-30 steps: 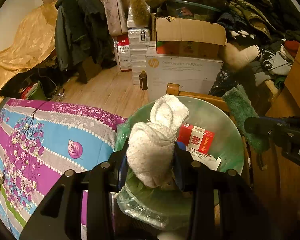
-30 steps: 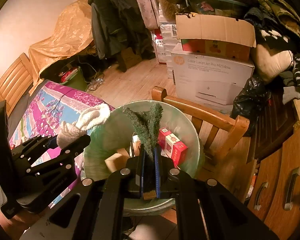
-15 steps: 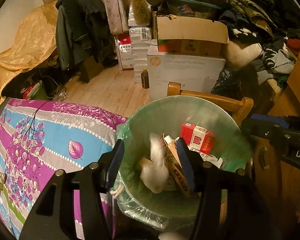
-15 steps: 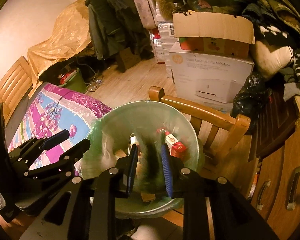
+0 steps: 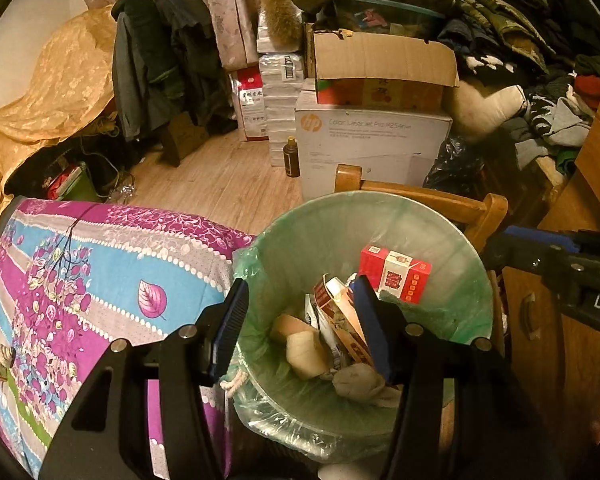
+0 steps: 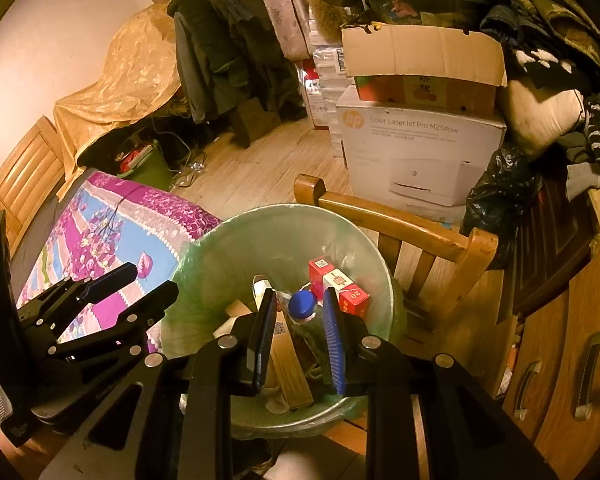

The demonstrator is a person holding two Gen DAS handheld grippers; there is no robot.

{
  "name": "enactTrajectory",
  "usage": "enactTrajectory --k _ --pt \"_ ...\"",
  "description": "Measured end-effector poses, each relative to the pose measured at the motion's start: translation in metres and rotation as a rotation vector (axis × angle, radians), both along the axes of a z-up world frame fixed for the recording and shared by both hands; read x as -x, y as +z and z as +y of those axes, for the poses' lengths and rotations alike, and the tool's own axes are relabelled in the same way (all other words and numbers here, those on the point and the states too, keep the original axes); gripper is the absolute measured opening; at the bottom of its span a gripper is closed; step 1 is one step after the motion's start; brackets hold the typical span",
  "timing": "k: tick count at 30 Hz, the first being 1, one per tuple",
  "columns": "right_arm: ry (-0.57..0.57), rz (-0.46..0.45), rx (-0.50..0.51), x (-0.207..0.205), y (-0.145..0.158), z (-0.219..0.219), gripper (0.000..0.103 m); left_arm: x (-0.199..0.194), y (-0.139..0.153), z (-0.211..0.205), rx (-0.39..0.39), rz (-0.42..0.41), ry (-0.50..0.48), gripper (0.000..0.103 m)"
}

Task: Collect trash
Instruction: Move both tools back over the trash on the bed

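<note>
**Both hand-held grippers empty above lined waste bin**

The waste bin (image 5: 363, 216), fitted with a pale green liner, serves as the reference point. It holds mixed trash: a red and white carton (image 5: 395, 278) against the far inner wall, a blue-capped bottle (image 6: 303, 303) near the centre, a cardboard box (image 6: 290, 354) lying toward the near side, a pale roll (image 5: 305, 354) and a greyish-white cloth (image 5: 357, 380) at the bottom. Exact contact between these items cannot be judged.

The left hand-held gripper (image 5: 300, 322) hangs over the near-left rim of the bin, angled downward, its blue-padded fingers standing apart with nothing between them. The right hand-held gripper (image 6: 298, 334) hangs over the near rim, likewise angled downward, its fingers parted by a narrower gap and gripping nothing; the bottle and box seen between them lie lower, inside the bin.

Immediately behind the bin stands a wooden chair (image 6: 391, 220), its top rail just beyond the far rim. Left of the bin lies a bed with a purple and blue floral cover (image 5: 100, 276), its edge touching or just beside the liner. Right of the bin stands a wooden cabinet (image 6: 559, 360) with metal handles. Farther behind, on the wooden floor, sits a white printer box (image 5: 371, 148) carrying an open cardboard carton (image 5: 379, 68), with a small brown bottle (image 5: 291, 157) beside it. Dark coats (image 5: 160, 64) hang well behind the bin to the left.
</note>
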State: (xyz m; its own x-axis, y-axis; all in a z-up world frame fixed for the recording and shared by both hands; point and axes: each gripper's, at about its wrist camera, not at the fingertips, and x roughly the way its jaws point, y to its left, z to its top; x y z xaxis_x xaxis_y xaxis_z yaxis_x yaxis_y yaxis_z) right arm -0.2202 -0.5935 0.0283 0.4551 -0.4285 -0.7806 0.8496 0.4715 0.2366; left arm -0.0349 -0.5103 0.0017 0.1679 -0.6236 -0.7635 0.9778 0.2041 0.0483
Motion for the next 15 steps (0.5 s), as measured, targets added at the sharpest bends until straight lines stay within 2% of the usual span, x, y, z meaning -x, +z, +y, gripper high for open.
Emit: enactTrajectory --k 9,15 --pt "0.030 -0.025 0.022 -0.008 0.003 0.005 0.026 -0.013 0.005 0.014 0.037 -0.021 0.066 0.053" --pt "0.047 -0.047 0.066 -0.031 0.002 0.023 0.026 -0.047 0.014 0.054 0.130 -0.037 0.230 0.062"
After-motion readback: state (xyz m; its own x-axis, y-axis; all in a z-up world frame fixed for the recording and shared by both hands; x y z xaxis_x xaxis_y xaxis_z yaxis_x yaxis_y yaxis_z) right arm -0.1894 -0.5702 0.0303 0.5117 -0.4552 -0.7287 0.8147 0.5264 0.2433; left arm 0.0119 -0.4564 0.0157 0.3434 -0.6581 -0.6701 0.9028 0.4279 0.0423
